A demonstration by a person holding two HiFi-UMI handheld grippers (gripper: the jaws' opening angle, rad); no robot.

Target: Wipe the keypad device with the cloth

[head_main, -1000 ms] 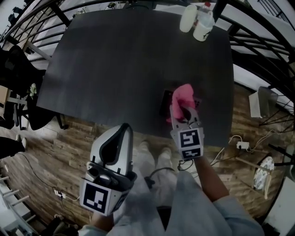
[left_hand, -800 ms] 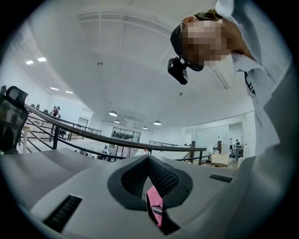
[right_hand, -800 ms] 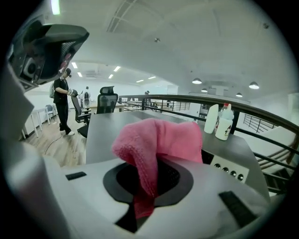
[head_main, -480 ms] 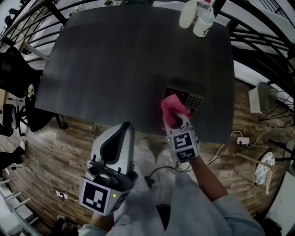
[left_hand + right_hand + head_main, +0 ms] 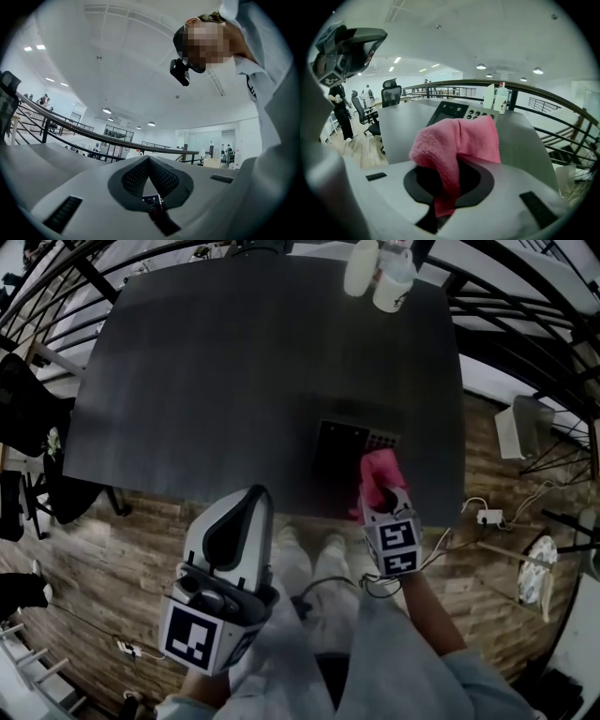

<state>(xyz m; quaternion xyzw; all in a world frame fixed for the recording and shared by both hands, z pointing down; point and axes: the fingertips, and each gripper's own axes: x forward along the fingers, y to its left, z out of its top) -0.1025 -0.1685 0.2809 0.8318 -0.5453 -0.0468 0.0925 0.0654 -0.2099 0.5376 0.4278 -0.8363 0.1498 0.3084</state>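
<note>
The dark keypad device lies flat near the front edge of the dark table, its screen at left and keys at right; the right gripper view shows the keypad device just beyond the cloth. My right gripper is shut on the pink cloth, which drapes over the jaws at the device's front right edge. In the right gripper view the pink cloth covers the jaws. My left gripper hangs off the table in front of the person's legs, jaws shut on nothing and pointing upward at the ceiling in its own view.
Two white bottles stand at the table's far right corner, also the white bottles in the right gripper view. Black railings run along the right. Office chairs stand to the left on a wooden floor.
My right gripper with the pink cloth has swept from the device's top to its left front, then across to its front right edge. The left gripper has stayed put.
</note>
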